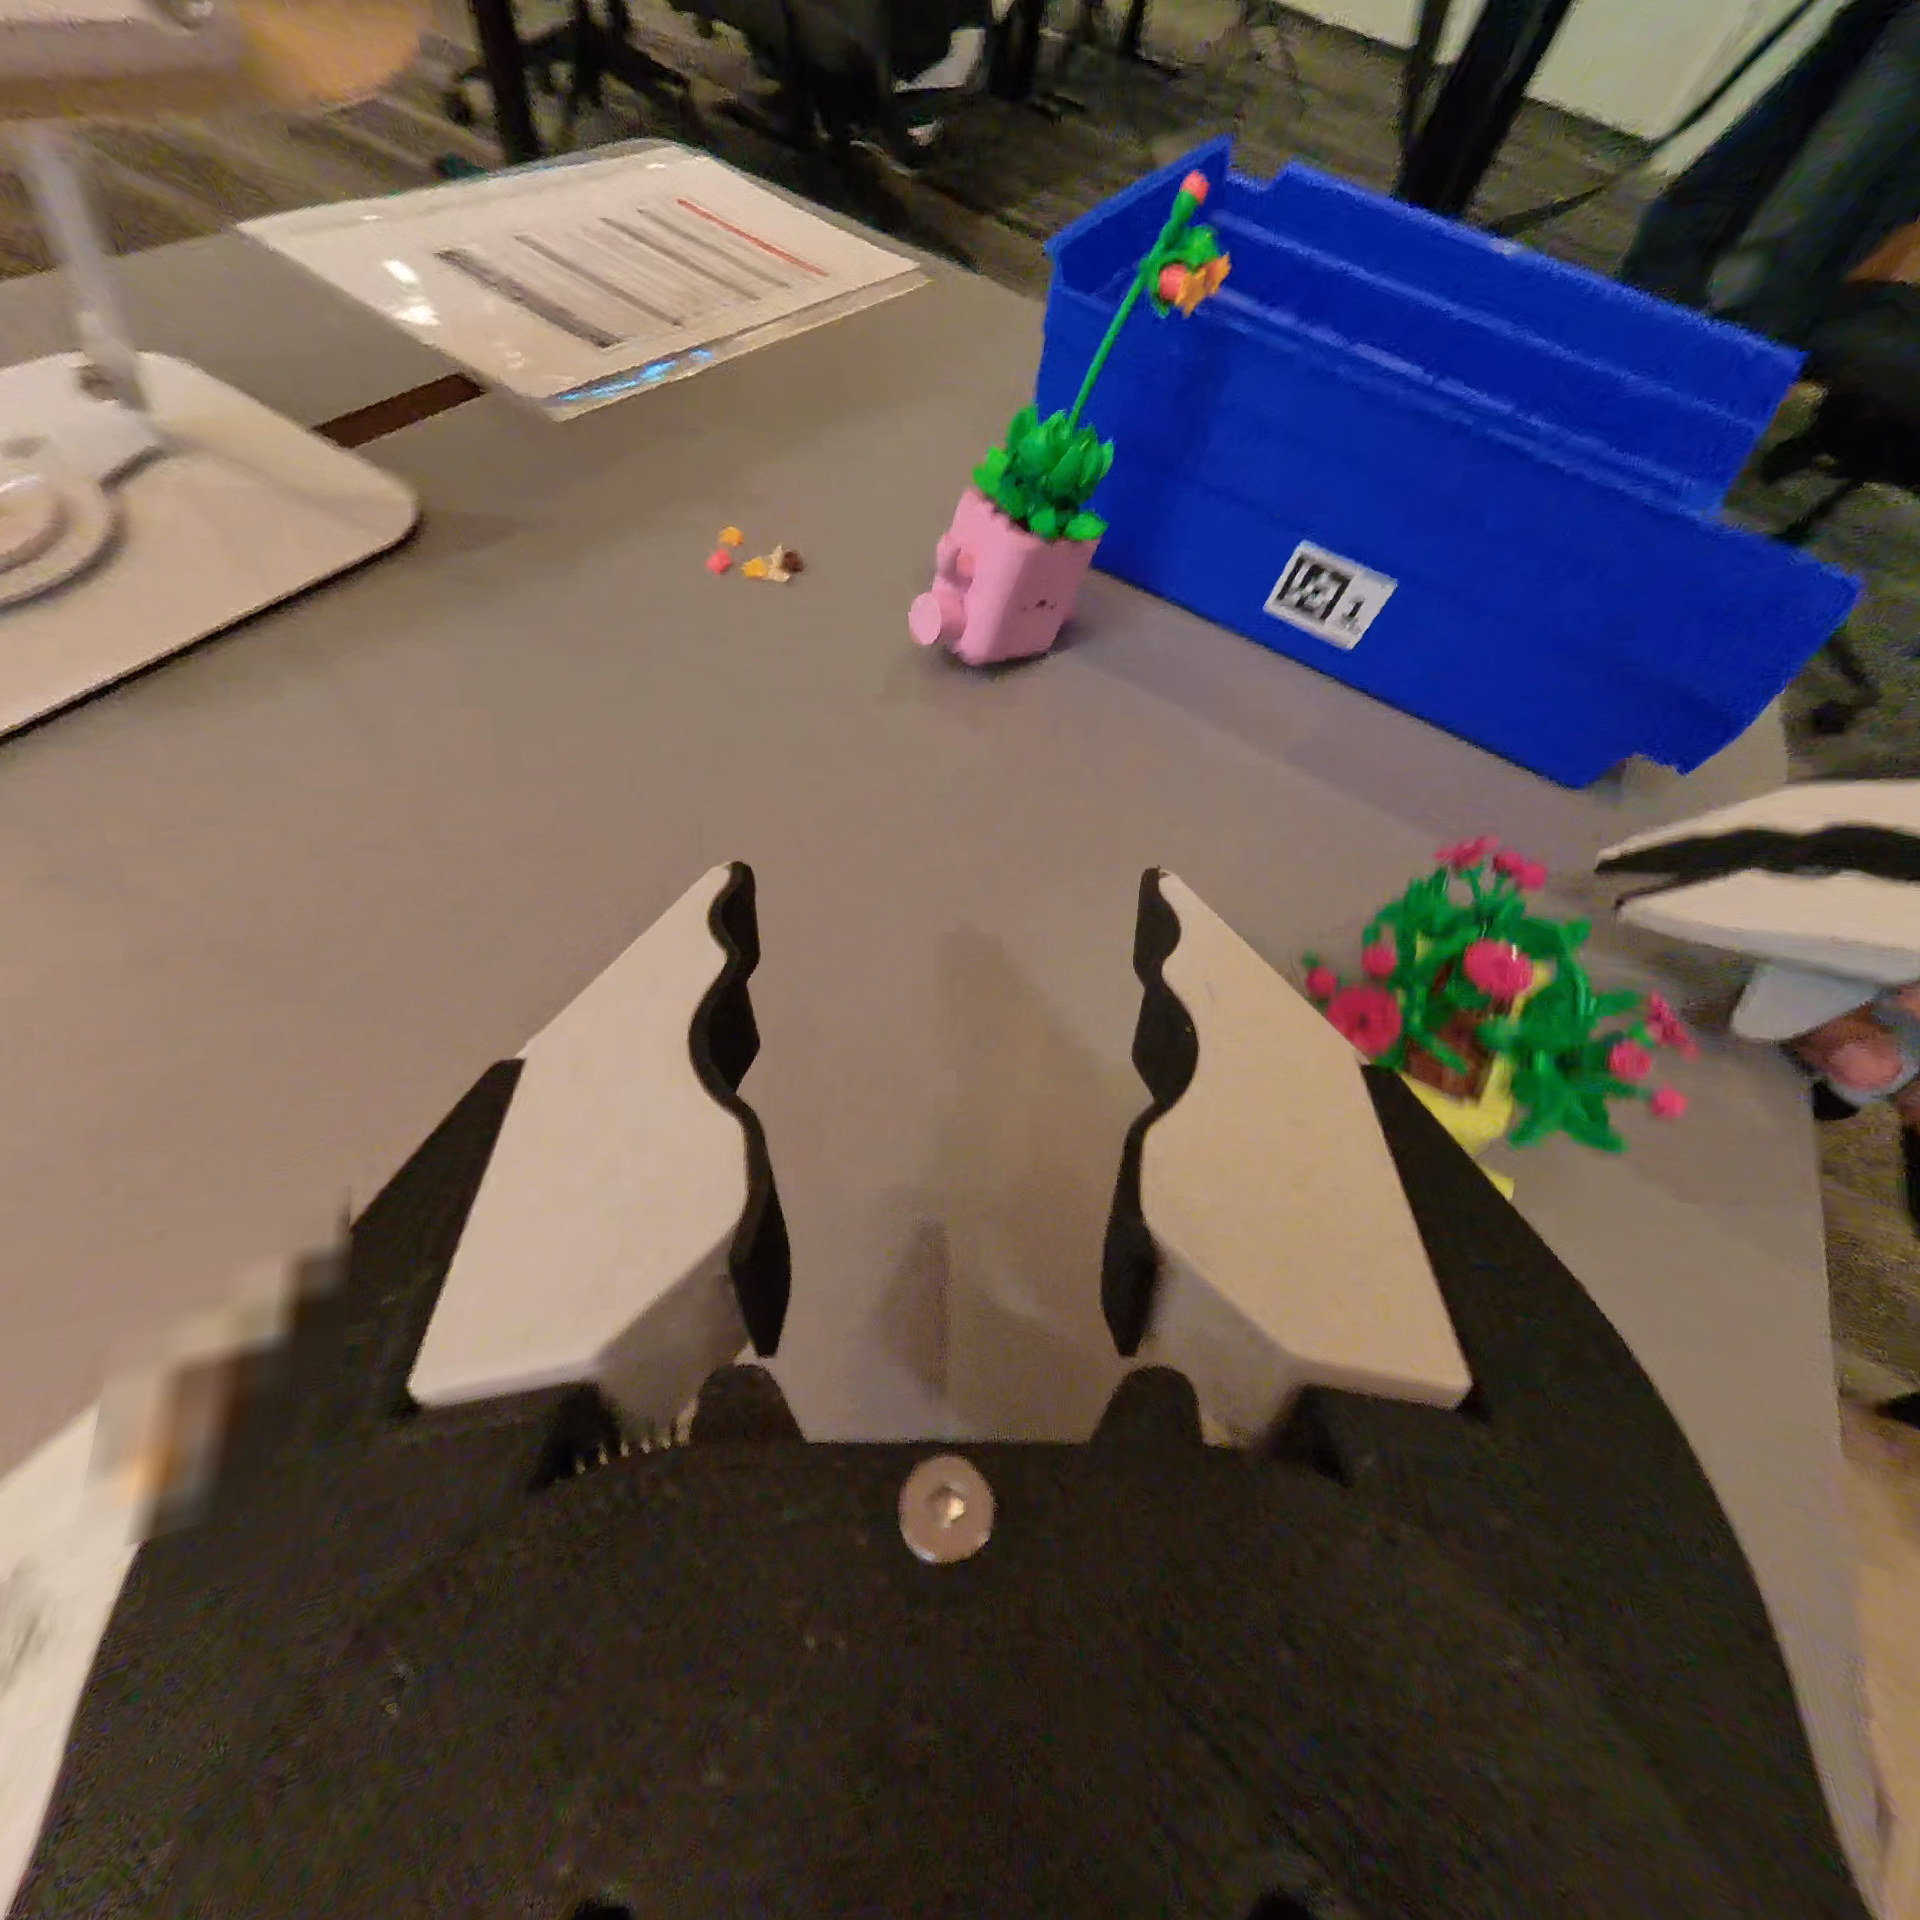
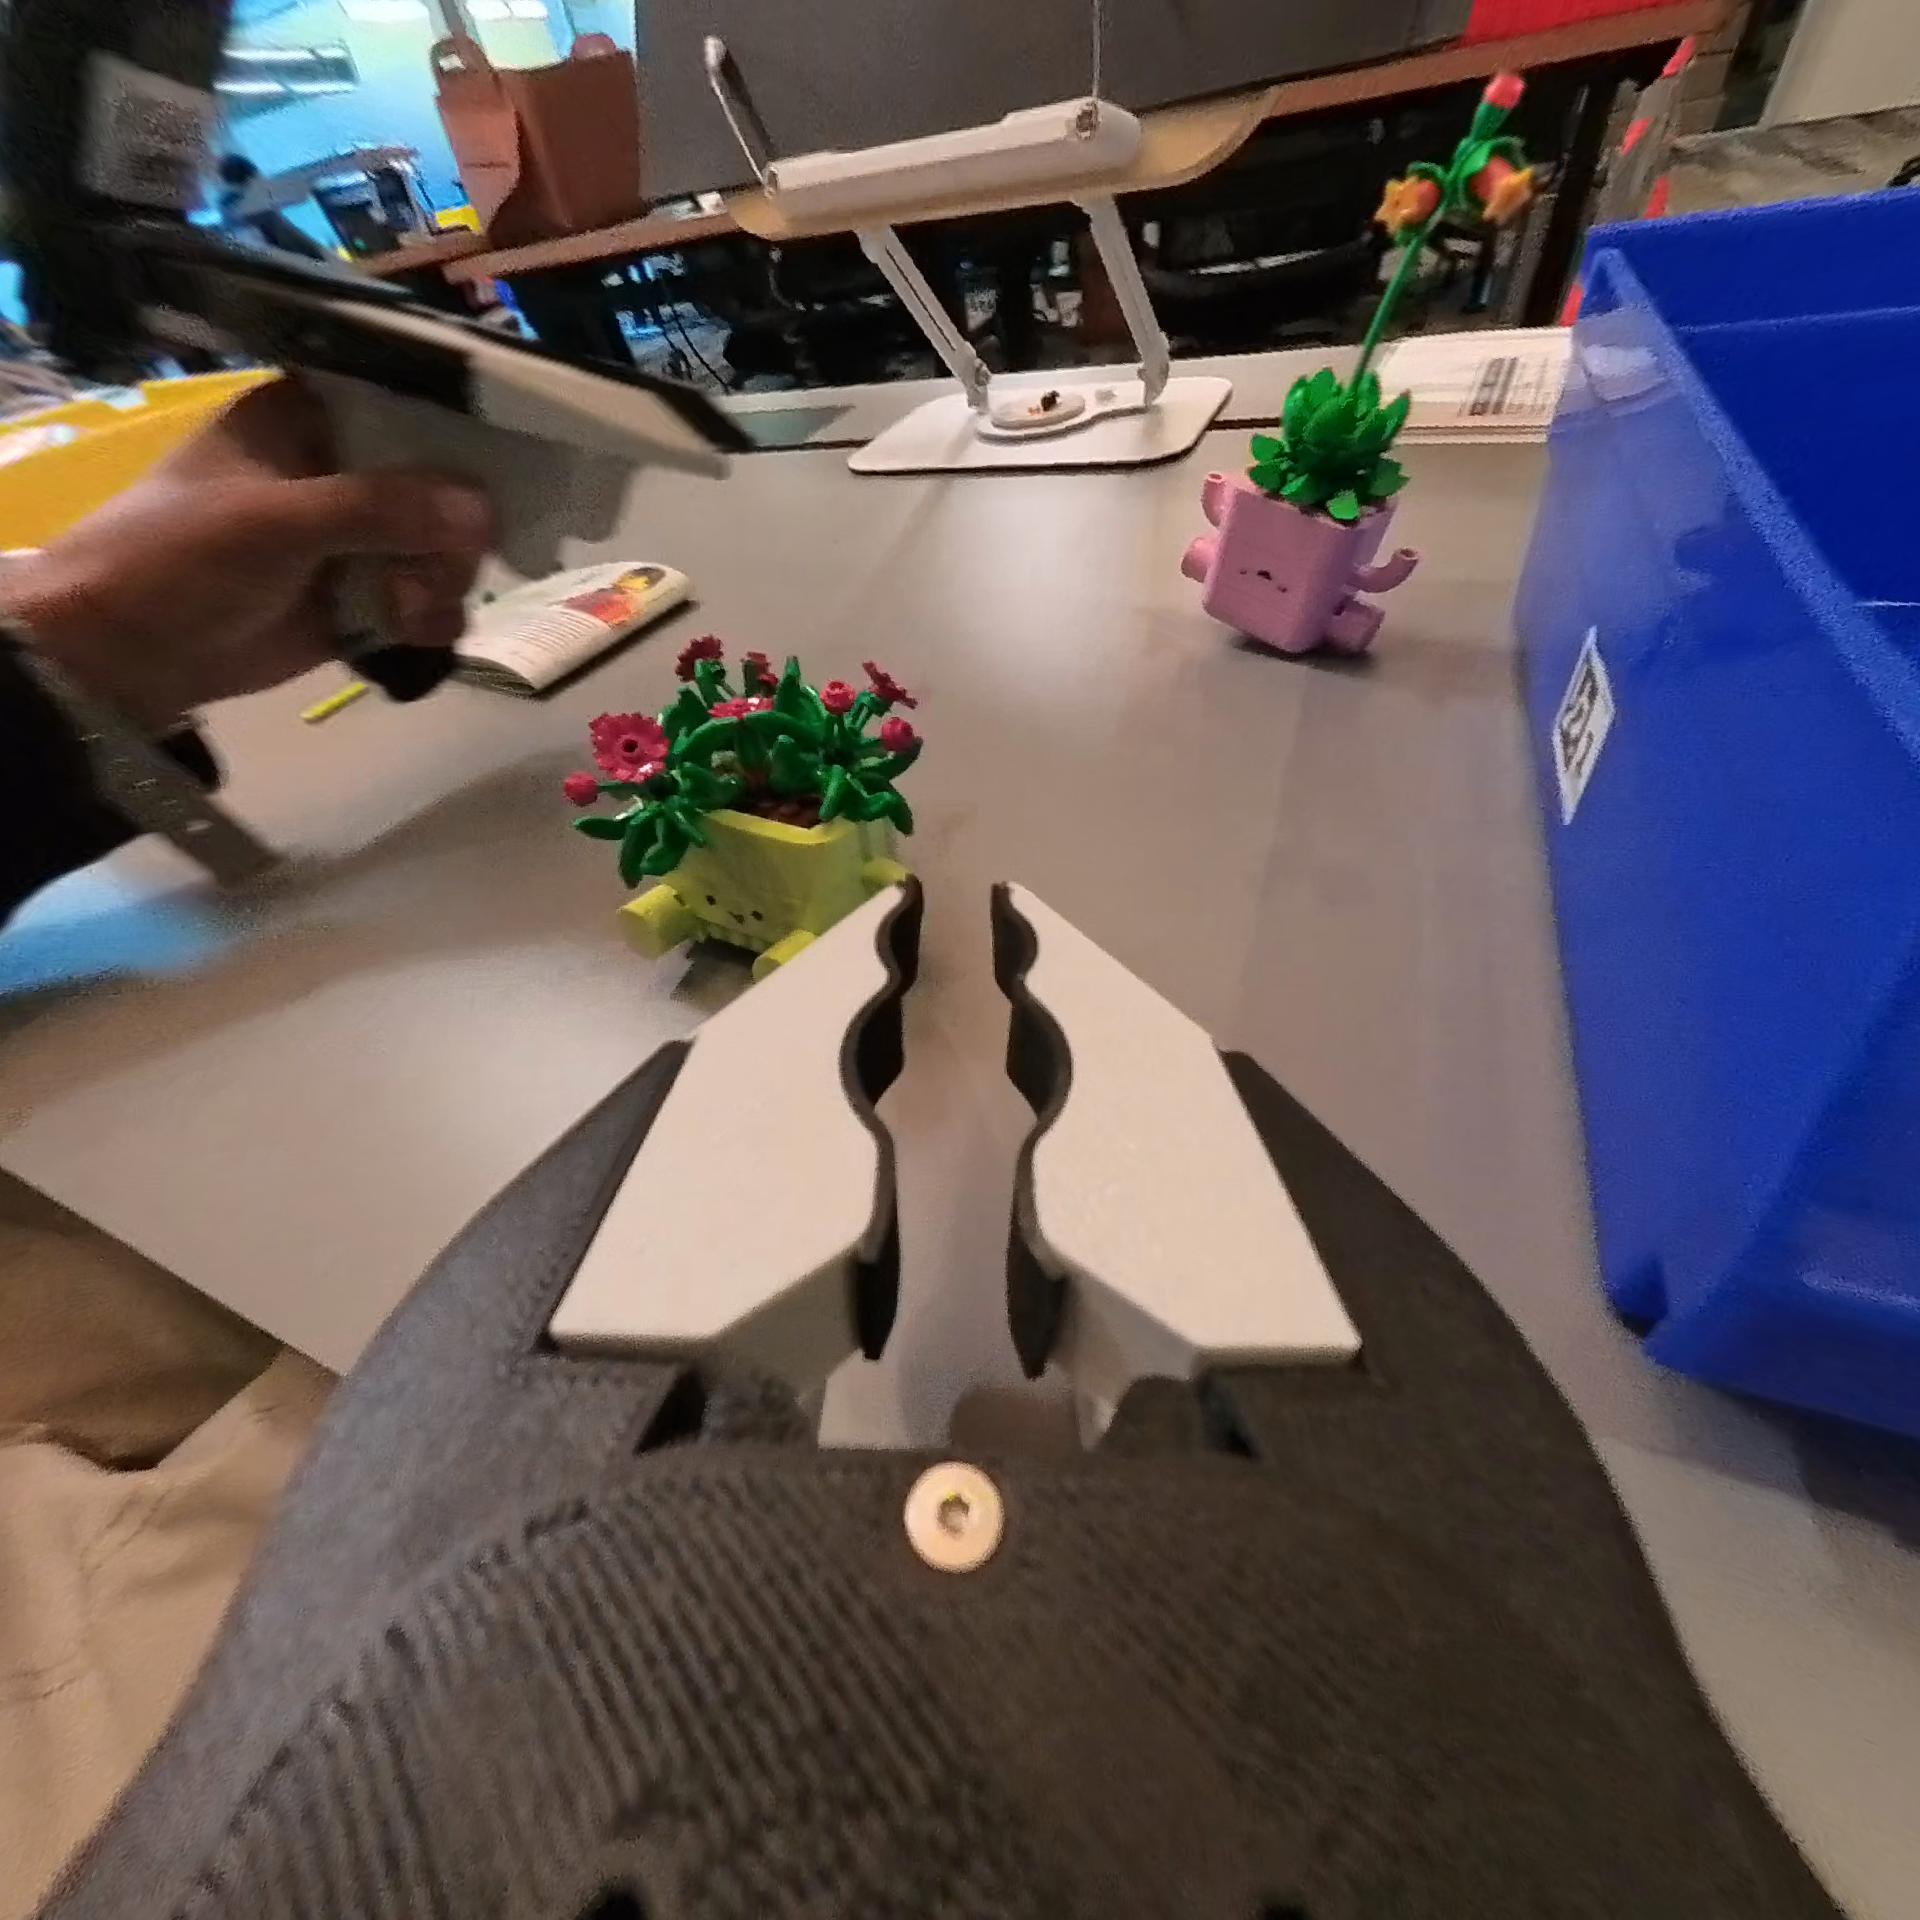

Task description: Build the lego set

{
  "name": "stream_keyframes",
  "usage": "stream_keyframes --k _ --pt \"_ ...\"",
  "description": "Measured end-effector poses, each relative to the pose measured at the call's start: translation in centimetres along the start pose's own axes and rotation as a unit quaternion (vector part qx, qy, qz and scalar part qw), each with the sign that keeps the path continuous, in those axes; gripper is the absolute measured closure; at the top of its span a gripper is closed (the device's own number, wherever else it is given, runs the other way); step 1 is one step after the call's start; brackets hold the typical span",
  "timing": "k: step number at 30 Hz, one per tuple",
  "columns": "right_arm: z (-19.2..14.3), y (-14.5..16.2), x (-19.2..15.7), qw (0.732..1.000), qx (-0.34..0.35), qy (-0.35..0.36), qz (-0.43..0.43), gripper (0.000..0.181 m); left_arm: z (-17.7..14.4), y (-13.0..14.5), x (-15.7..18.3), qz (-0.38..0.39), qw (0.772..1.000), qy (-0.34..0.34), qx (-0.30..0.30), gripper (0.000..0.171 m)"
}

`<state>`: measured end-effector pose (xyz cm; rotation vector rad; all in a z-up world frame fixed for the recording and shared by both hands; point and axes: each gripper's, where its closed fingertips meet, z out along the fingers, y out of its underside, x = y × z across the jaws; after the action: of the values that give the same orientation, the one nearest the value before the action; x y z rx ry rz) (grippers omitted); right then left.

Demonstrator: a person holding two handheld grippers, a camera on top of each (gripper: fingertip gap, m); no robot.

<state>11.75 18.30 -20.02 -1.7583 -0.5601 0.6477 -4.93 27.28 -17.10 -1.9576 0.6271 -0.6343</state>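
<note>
A yellow lego pot with red flowers (image 2: 748, 821) stands on the grey table (image 2: 1143, 790), just left of and beyond my right gripper (image 2: 956, 902). That gripper's jaws stand a narrow gap apart, with nothing between them. The same pot shows in the left wrist view (image 1: 1486, 1008), to the right of my left gripper (image 1: 943, 883), which is wide open and empty above bare table. A pink lego pot with green leaves and a long flower stem (image 1: 1003, 582) stands farther off beside the blue bin; it also shows in the right wrist view (image 2: 1299, 561). A few tiny loose pieces (image 1: 758, 561) lie left of it.
A blue bin (image 1: 1455, 468) runs along the right side, also in the right wrist view (image 2: 1714, 727). A white lamp base (image 1: 156, 499) and a laminated sheet (image 1: 592, 270) are at the far left. An instruction booklet (image 2: 582, 613) and a small yellow-green piece (image 2: 332, 703) lie by the person's hand (image 2: 260, 561).
</note>
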Motion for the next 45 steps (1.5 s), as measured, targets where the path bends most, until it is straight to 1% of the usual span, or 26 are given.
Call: stream_keyframes --k 2,3,7,10,12,14,16,18,21,23,24,25,26,27,28,32,36,39,40,42,45 --pt "0.0 0.1 -0.5 1.000 -0.001 -0.019 -0.005 0.164 2.6 -1.6 0.0 -0.009 0.999 0.038 0.004 0.099" --pt "0.0 0.3 -1.1 0.999 -0.009 -0.035 -0.018 0.158 3.9 -2.1 0.0 -0.007 0.999 0.053 0.000 0.099" --pt "0.5 1.5 -2.6 0.993 -0.065 -0.067 -0.070 0.133 8.6 -2.8 -0.3 0.036 0.996 0.083 -0.027 0.093" --pt "0.5 1.4 -3.1 0.990 -0.082 -0.076 -0.089 0.127 11.1 -2.4 -0.1 0.072 0.991 0.106 -0.047 0.084" --pt "0.6 1.2 -3.1 0.988 -0.095 -0.085 -0.083 0.124 12.4 -2.9 0.2 0.089 0.988 0.122 -0.041 0.081" --pt "0.9 1.1 -3.1 0.986 -0.113 -0.101 -0.068 0.114 13.6 -3.7 0.7 0.101 0.984 0.145 -0.031 0.079" --pt "1.3 0.4 -2.7 0.986 -0.109 -0.105 -0.068 0.113 14.9 -4.4 1.4 0.110 0.978 0.173 -0.032 0.075" --pt "1.9 -0.4 -2.7 0.986 -0.093 -0.120 -0.066 0.111 16.5 -4.4 1.9 0.120 0.972 0.196 -0.053 0.073" --pt "2.6 -0.9 -3.5 0.981 -0.085 -0.159 -0.069 0.102 18.5 -3.1 1.6 0.159 0.960 0.208 -0.101 0.073" --pt "3.0 -0.7 -3.9 0.977 -0.092 -0.173 -0.079 0.098 18.4 -2.1 2.7 0.173 0.943 0.256 -0.126 0.076" --pt "3.4 -0.6 -3.9 0.976 -0.099 -0.176 -0.084 0.097 18.3 -1.9 3.0 0.172 0.938 0.270 -0.131 0.088" --pt "3.7 -0.4 -3.8 0.974 -0.106 -0.177 -0.088 0.096 18.2 -1.8 3.1 0.174 0.937 0.273 -0.132 0.105" --pt "4.0 -0.3 -3.7 0.973 -0.112 -0.178 -0.092 0.095 18.1 -1.7 3.1 0.178 0.937 0.272 -0.130 0.112" --pt "4.3 -0.2 -3.5 0.972 -0.118 -0.178 -0.094 0.095 18.0 -1.7 3.1 0.183 0.937 0.269 -0.127 0.126" --pt "4.5 -0.1 -3.5 0.971 -0.121 -0.181 -0.094 0.094 17.7 -1.6 3.1 0.185 0.937 0.269 -0.124 0.134" --pt "4.5 -0.1 -3.4 0.969 -0.126 -0.196 -0.078 0.098 16.8 -1.3 2.7 0.173 0.941 0.264 -0.121 0.135" --pt "4.4 -0.3 -3.5 0.969 -0.122 -0.202 -0.077 0.104 15.2 -0.9 1.9 0.152 0.950 0.247 -0.119 0.136" --pt "4.3 0.1 -3.6 0.967 -0.132 -0.205 -0.077 0.104 13.4 -0.1 1.2 0.143 0.956 0.224 -0.124 0.135" --pt "4.2 0.3 -3.6 0.966 -0.137 -0.206 -0.077 0.106 12.6 0.2 0.8 0.139 0.959 0.214 -0.126 0.135" --pt "3.7 0.6 -3.8 0.962 -0.146 -0.219 -0.073 0.117 11.0 0.7 -0.1 0.126 0.965 0.190 -0.127 0.135" --pt "3.2 0.8 -3.5 0.963 -0.150 -0.214 -0.068 0.120 8.4 1.8 -0.9 0.085 0.974 0.168 -0.128 0.135"
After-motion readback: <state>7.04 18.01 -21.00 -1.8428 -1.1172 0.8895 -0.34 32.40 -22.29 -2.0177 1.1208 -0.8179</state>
